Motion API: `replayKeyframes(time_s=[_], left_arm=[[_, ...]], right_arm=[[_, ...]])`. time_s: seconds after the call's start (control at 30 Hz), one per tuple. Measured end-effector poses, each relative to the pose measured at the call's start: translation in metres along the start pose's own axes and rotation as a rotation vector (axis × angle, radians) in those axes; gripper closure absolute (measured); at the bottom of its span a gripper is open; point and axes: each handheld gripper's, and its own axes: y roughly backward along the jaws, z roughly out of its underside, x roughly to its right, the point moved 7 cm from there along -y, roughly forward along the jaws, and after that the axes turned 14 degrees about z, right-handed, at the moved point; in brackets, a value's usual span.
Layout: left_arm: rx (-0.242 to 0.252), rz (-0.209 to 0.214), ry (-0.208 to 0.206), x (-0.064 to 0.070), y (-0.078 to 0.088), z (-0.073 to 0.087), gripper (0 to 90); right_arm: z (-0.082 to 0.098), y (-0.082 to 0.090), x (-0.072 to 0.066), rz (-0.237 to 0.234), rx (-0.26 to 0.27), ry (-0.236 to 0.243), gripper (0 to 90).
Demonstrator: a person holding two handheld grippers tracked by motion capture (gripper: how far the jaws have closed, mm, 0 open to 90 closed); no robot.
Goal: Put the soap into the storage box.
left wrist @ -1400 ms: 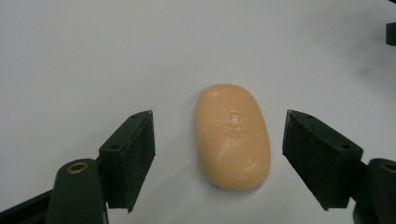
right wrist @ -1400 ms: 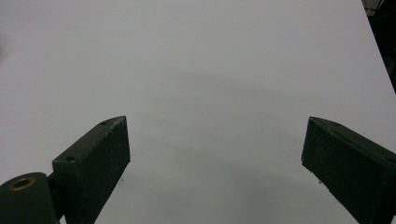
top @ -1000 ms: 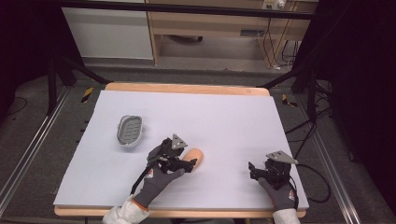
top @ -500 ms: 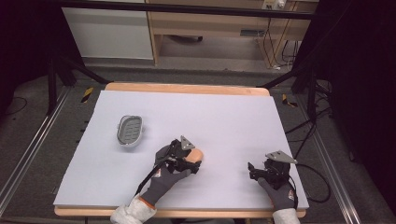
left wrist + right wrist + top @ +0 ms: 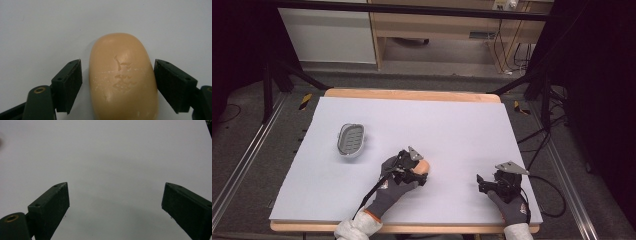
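Far left on white table sheet [image 5: 452, 125]: grey soap dish [image 5: 351, 139], lying flat, well apart from my grippers.

Left gripper [image 5: 117, 75]: jaws apart, straddling tan soap bar [image 5: 123, 80]. Soap lies flat on sheet, near table's middle front. Right jaw touching or nearly touching soap's flank; left jaw just beside it, thin gap showing. Not clamped.

Right gripper [image 5: 115, 200]: jaws spread wide, nothing between, bare sheet beneath. I see it near table's front right corner [image 5: 484, 182], well apart from soap.
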Motion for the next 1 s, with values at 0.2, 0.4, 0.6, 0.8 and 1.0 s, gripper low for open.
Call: replayKeyframes(time_s=[0.2, 0.4, 0.6, 0.8, 1.0], left_arm=[[-0.012, 0.001, 0.008, 0.0, -0.004, 0.003, 24.7], [-0.011, 0.003, 0.012, 0.0, -0.004, 0.003, 26.5], [-0.007, 0.002, 0.015, 0.0, -0.003, 0.003, 30.6], [-0.007, 0.013, 0.022, 0.002, 0.0, 0.003, 30.8], [0.02, 0.016, 0.011, 0.002, 0.015, 0.0, 30.9]], right_arm=[[0.0, -0.001, 0.0, 0.0, -0.002, 0.001, 7.9], [0.0, -0.001, 0.0, 0.001, -0.007, 0.005, 7.9], [0.0, -0.001, -0.001, -0.002, -0.006, 0.004, 7.9], [0.001, -0.001, 0.0, -0.004, -0.008, 0.004, 7.9], [0.0, -0.001, -0.001, -0.003, -0.008, 0.004, 7.9]])
